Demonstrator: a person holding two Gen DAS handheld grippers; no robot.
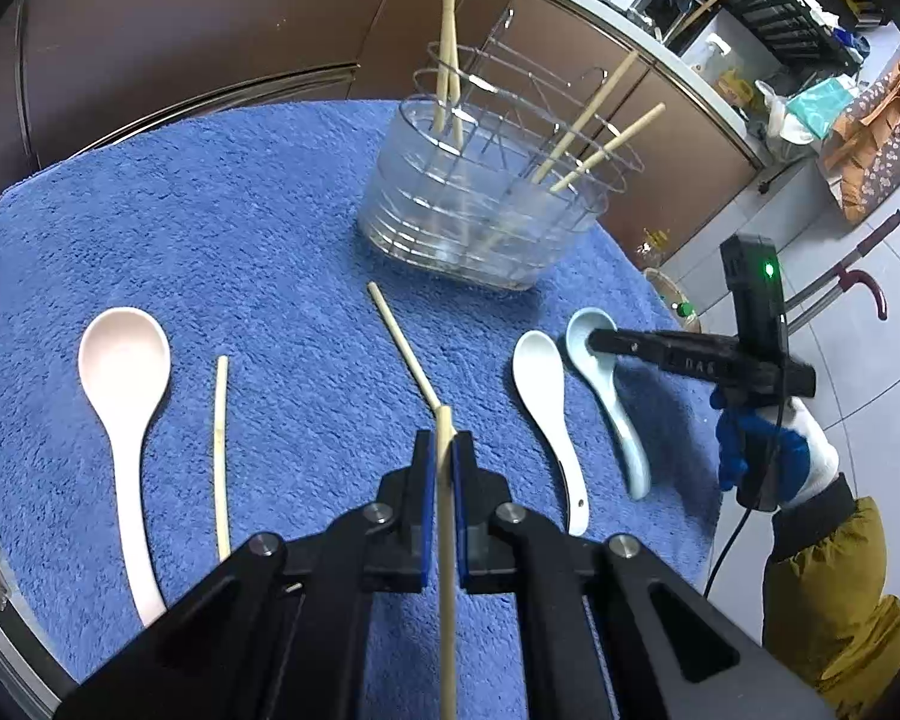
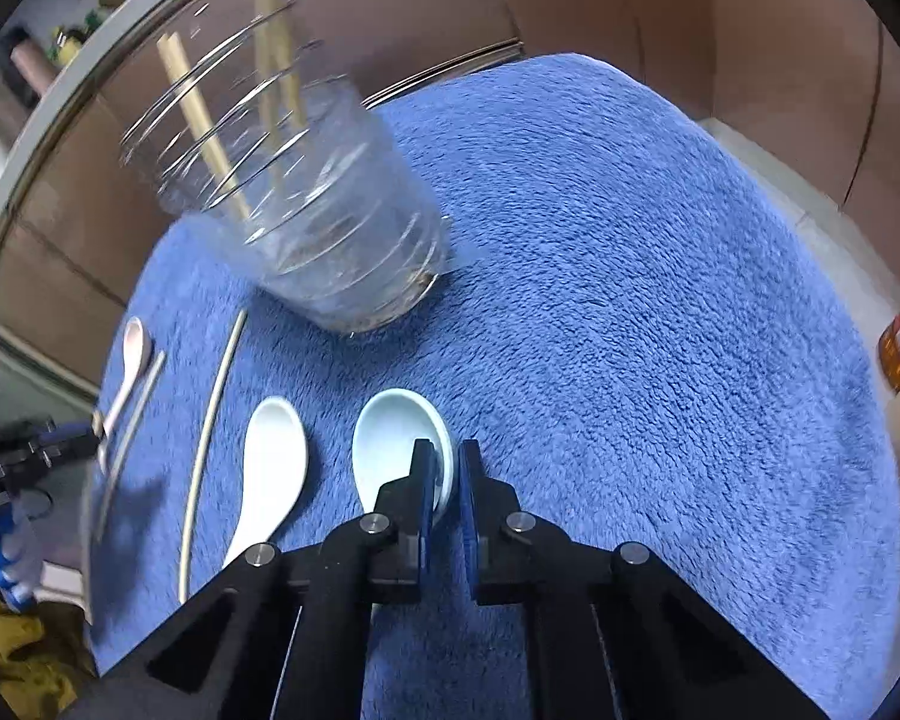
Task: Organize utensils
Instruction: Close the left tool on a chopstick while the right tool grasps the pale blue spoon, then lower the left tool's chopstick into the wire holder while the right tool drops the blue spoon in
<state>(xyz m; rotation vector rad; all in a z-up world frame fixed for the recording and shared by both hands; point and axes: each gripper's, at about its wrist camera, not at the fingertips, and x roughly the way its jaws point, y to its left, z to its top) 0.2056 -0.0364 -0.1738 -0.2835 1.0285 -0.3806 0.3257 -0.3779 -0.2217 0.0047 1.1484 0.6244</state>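
step in hand: pick-up phase, both tools loaded at once; the left tool (image 1: pixel 444 450) is closed on a chopstick (image 1: pixel 447 540), which is pinched between the blue pads and runs lengthwise through the grip, its tip poking just past the fingertips; the right tool (image 2: pixel 447 462) is clamped nearly shut on the rim of the pale blue spoon (image 2: pixel 390 438), one pad inside the bowl and one outside; whether the spoon is lifted off the towel cannot be told; its handle appears to rest on the blue towel (image 1: pixel 270 228) in the left view.

holder (image 1: pixel 480 210): a clear tub with a wire rack, set at the far side of the worktop, four chopsticks already stood in it; not yet sorted and lying flat on the towel: a white spoon (image 1: pixel 546 408) just beside the blue one, a loose chopstick (image 1: pixel 402 348) in the middle, a second chopstick (image 1: pixel 221 456) beside the pink spoon (image 1: pixel 126 408) at the left.

judged about halfway; next move: the held chopstick is to be carried over the holder, tipped upright and dropped in among the others; the spoon is to be raised by its rim and placed in the holder, kept level against slipping, since a rim grip on smooth ceramic is likely weak.
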